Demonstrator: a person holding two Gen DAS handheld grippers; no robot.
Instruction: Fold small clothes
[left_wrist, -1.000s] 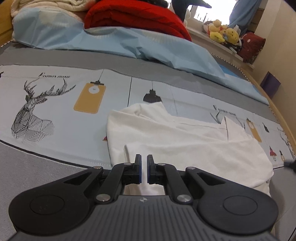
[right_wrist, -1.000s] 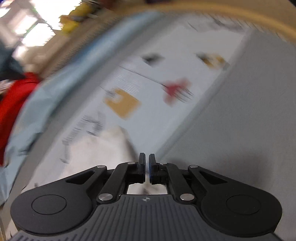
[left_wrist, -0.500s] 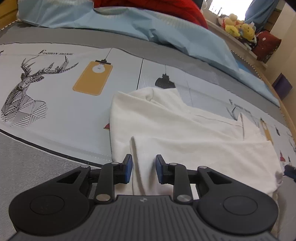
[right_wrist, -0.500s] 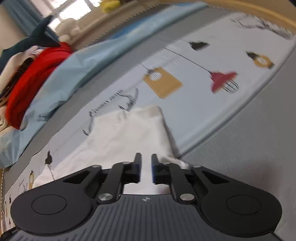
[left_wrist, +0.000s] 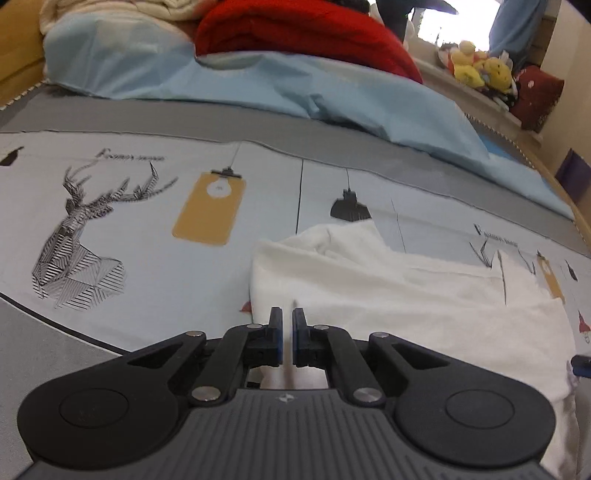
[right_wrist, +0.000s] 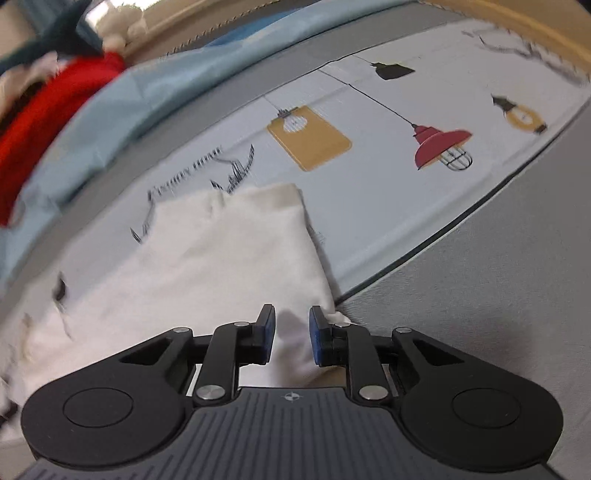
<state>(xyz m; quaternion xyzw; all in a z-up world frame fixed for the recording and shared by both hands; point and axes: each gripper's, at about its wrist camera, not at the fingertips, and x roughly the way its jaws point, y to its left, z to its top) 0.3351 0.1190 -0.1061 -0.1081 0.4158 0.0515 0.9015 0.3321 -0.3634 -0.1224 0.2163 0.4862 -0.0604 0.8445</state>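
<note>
A small white garment (left_wrist: 406, 295) lies partly folded on the printed bed sheet (left_wrist: 147, 229); it also shows in the right wrist view (right_wrist: 207, 258). My left gripper (left_wrist: 287, 321) is shut on a fold of the white garment at its near left edge. My right gripper (right_wrist: 291, 325) is open, with its jaws on either side of a raised bit of the garment's near right corner. A blue tip of the right gripper shows at the right edge of the left wrist view (left_wrist: 580, 363).
A light blue duvet (left_wrist: 295, 85) and a red blanket (left_wrist: 303, 33) are heaped at the far side of the bed. Soft toys (left_wrist: 480, 70) sit on the sill at the back right. The wooden bed frame (right_wrist: 517, 22) runs along the far edge.
My left gripper opened half a second ago and has now closed on the garment's fold. My right gripper swung over to the garment's corner and opened its jaws.
</note>
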